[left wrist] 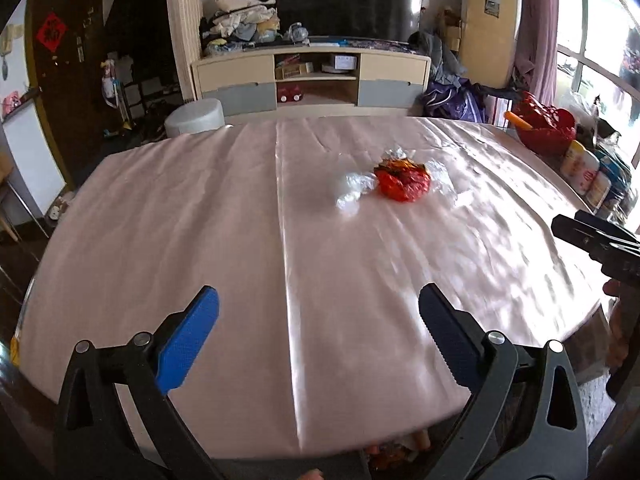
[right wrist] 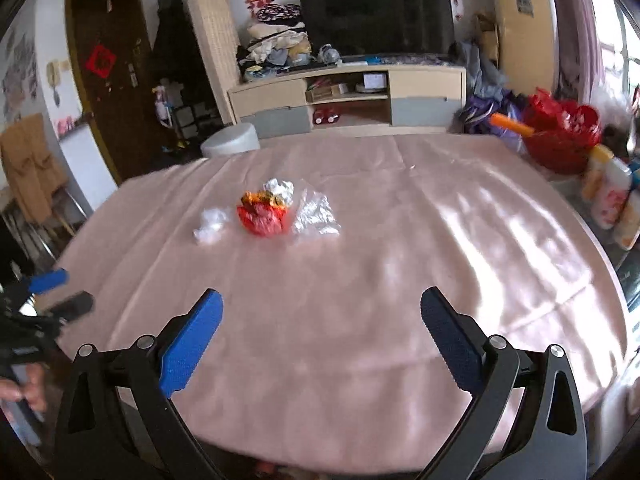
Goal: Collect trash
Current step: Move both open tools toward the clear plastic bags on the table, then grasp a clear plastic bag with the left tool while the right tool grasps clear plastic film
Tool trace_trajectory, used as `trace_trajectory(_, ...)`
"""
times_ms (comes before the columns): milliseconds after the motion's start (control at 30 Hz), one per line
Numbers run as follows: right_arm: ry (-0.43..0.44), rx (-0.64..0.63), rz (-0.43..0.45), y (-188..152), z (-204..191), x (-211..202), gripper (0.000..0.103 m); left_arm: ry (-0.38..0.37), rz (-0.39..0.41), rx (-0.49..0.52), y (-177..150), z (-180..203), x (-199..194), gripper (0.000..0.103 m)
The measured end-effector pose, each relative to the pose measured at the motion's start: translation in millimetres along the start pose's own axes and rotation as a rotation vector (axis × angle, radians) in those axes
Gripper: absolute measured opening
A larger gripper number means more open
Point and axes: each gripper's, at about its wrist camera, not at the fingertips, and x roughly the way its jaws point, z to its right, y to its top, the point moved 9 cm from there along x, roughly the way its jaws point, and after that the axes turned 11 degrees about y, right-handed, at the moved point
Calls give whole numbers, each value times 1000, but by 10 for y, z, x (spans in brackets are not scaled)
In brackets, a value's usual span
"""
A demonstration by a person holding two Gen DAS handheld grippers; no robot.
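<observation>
A crumpled red and orange wrapper lies near the middle of the pink tablecloth, with clear plastic wrap bunched on both sides of it. The right wrist view shows the same red wrapper, a white crumpled wad, another wad behind it and a clear film. My left gripper hangs open above the near table edge, nothing between its blue pads. My right gripper is open too and holds nothing. Both are well short of the trash.
A red basket and several bottles stand at the table's right edge. Beyond the table are a grey stool and a TV cabinet. Something red and orange shows under the near table edge. A person's hand holds the left gripper.
</observation>
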Motion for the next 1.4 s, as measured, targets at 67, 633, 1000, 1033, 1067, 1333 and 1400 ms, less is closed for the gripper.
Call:
trace_trajectory(67,9,19,-5,72,46,106,99,11,-2,11,106,24,150,95)
trace_trajectory(633,48,87,-134,502,157,1093,93,11,-47,136,673,440,1109,87)
trace_trajectory(1000,56,105,-271,267,240,1445,46,-156,-178,134,553,736,1530,26)
trace_trajectory(1033,57,100,-267,247,245,1424,42,-160,-178,135,537,750,1532,26)
trace_trajectory(1067,49,90,-269,233,246,1407,41,-156,-171,138,528,748,1518,24)
trace_trajectory(1333,84,11,-256,129,40,991,7,-152,-122,167,341,655,1070,20)
trace_trajectory(1400,91,2,-242,101,-8,838,7,-145,-99,172,299,614,873,20)
